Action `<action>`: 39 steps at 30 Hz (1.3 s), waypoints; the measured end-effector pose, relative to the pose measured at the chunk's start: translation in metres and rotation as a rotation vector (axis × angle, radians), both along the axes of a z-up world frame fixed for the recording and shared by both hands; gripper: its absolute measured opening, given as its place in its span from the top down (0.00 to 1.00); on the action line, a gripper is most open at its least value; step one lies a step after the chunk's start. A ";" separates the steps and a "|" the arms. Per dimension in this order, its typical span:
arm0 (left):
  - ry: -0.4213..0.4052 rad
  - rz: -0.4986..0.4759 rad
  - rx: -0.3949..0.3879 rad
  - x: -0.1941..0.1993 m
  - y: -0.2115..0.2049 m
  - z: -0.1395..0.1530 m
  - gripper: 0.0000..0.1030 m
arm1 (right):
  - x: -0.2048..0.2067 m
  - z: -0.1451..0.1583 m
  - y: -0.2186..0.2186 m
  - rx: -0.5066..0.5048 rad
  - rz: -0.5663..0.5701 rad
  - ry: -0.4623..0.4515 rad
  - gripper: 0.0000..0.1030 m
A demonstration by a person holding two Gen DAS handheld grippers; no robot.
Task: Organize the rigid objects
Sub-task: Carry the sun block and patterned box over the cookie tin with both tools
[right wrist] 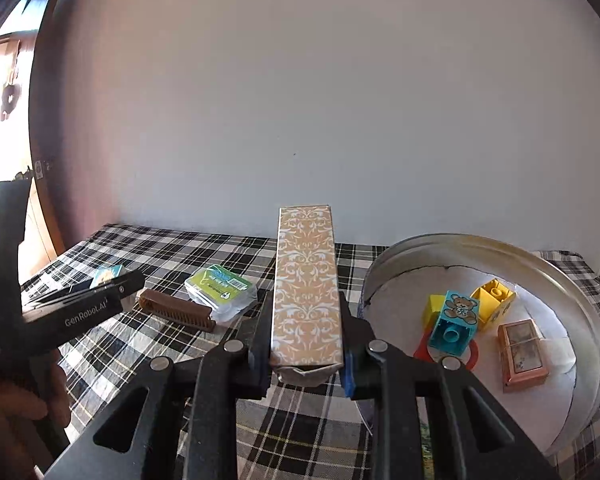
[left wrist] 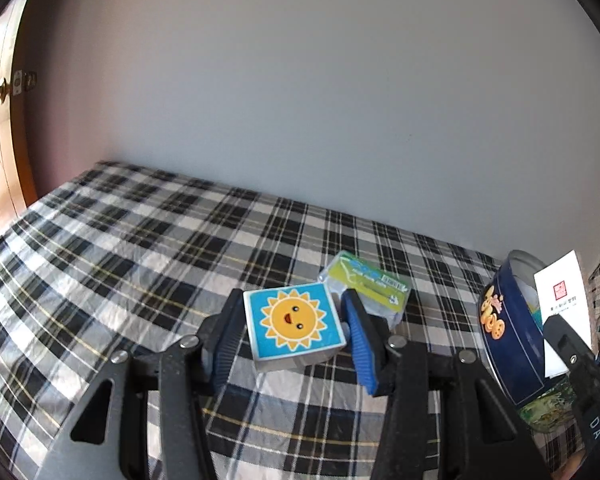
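Left gripper (left wrist: 294,330) is clamped on the sun block (left wrist: 295,325), a blue cube with a smiling sun on its face; both pads press its sides at centre-bottom of the left wrist view, and the block is lifted clear of the plaid tablecloth (left wrist: 140,248). Just behind it, upper right of the block, the green-labelled packet (left wrist: 366,286) lies flat on the cloth. At the right edge of that view the blue tin (left wrist: 508,332) shows its outer wall with cookie graphics, and a white card (left wrist: 560,288) stands beside or behind its rim; can't tell which from here.

Right gripper (right wrist: 306,334) is closed narrow on the patterned box (right wrist: 306,280), a long beige carton with a white scroll print, held by its near end and pointing away up the middle of the right wrist view.

Right half of that view: the tin's open inside, silver rim (right wrist: 500,244). In it are a teal bear block (right wrist: 456,322), a yellow block (right wrist: 494,298), another yellow piece (right wrist: 432,308) partly hidden behind the teal one, a copper-framed box (right wrist: 522,354) and a red ring (right wrist: 474,354) mostly under the teal block.

Left of centre, on the cloth: a brown comb-like piece (right wrist: 176,312) touching the packet. At the far left, a person's hand (right wrist: 16,416) holds the other gripper, blurred at the edge.
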State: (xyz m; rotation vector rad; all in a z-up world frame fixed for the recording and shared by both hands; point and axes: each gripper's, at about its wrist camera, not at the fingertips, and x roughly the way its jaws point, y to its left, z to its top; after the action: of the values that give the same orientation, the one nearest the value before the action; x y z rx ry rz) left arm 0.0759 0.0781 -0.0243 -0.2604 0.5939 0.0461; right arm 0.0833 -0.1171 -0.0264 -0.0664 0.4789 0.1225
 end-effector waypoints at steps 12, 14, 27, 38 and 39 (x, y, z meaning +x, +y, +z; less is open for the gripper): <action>-0.033 -0.013 0.068 -0.017 -0.029 0.007 0.53 | -0.016 0.001 -0.027 -0.048 0.012 -0.023 0.73; -0.039 -0.019 0.077 -0.018 -0.034 0.008 0.53 | -0.017 0.002 -0.036 -0.036 0.001 -0.022 0.73; -0.081 0.008 -0.016 -0.028 -0.021 0.013 0.53 | -0.026 0.012 -0.074 -0.034 -0.037 -0.062 0.73; -0.129 -0.096 -0.017 -0.028 -0.067 0.023 0.53 | -0.027 0.018 -0.108 -0.010 -0.076 -0.086 0.73; -0.132 -0.115 -0.012 -0.028 -0.075 0.024 0.53 | -0.026 0.019 -0.113 -0.004 -0.084 -0.087 0.73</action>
State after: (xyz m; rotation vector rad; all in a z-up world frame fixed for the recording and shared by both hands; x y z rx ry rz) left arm 0.0483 0.0029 0.0002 -0.2390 0.4771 -0.0849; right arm 0.0570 -0.2299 -0.0077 -0.0549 0.3941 0.0359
